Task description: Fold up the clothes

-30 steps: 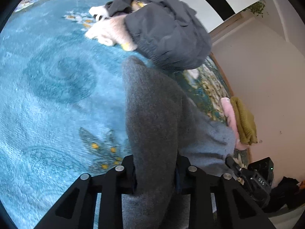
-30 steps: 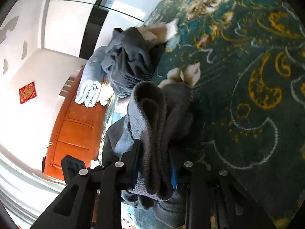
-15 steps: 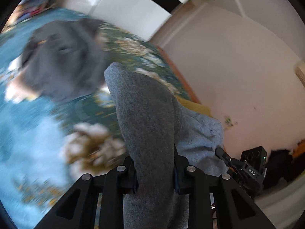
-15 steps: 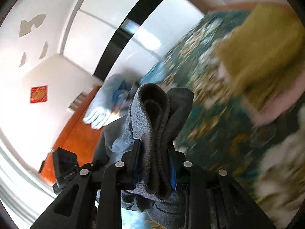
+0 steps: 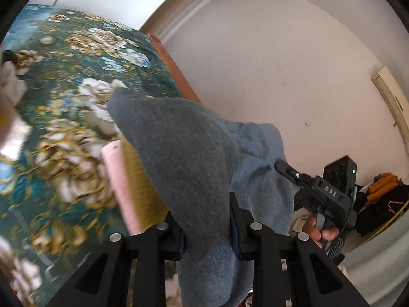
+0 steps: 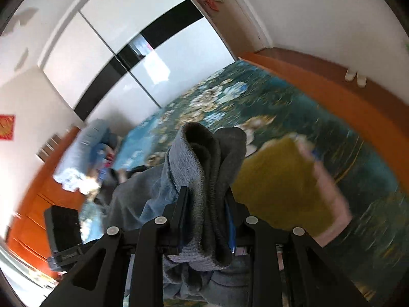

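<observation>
1. My left gripper (image 5: pixel 207 227) is clamped tight on a thick fold of the grey garment (image 5: pixel 179 158), which fills the gap between the jaws and rises in a hump ahead of them
2. My right gripper (image 6: pixel 207 217) is likewise closed on the same grey garment (image 6: pixel 204 179), pinching a bunched, ribbed edge that stands up between the jaws
3. The garment hangs in the air between my two tools, lifted off the floral bedspread (image 5: pixel 64 81)
4. From the left view, my right hand (image 5: pixel 320 230) shows on the other tool's handle, beyond the cloth
5. On the bedspread lies a folded stack: an olive piece (image 6: pixel 278 184) on top of a pink piece (image 6: pixel 329 192)
6. A blue bundle (image 6: pixel 81 151) sits blurred at the far end of the bed
</observation>
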The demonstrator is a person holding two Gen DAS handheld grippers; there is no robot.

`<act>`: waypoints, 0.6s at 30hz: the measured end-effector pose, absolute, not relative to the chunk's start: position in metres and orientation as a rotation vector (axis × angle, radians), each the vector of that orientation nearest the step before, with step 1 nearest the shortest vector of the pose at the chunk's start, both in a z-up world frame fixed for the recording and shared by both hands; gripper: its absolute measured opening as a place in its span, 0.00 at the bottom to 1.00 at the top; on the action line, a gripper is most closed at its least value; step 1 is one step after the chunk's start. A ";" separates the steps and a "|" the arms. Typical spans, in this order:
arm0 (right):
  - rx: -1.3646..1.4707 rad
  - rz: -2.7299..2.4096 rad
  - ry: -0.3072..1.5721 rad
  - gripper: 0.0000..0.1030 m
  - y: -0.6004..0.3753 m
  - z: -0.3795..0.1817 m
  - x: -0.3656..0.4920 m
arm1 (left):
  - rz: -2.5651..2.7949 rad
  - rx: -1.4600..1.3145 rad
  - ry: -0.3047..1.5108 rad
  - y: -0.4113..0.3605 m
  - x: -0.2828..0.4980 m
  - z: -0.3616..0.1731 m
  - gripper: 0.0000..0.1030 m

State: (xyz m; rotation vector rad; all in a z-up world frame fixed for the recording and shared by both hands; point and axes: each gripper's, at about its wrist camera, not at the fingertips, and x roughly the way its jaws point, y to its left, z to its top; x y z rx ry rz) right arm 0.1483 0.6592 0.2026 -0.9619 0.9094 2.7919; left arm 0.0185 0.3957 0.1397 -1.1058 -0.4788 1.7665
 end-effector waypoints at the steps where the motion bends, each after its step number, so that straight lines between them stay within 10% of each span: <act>1: -0.975 2.781 0.881 0.26 0.668 0.204 0.140 | 1.764 -1.115 -0.482 0.405 0.014 0.136 0.27; 12: -1.057 2.668 1.000 0.26 0.725 0.115 0.102 | 1.688 -1.293 -0.534 0.430 -0.019 0.075 0.27; 18: -1.024 2.608 0.801 0.32 0.727 0.147 0.121 | 1.679 -1.317 -0.579 0.409 -0.025 0.079 0.45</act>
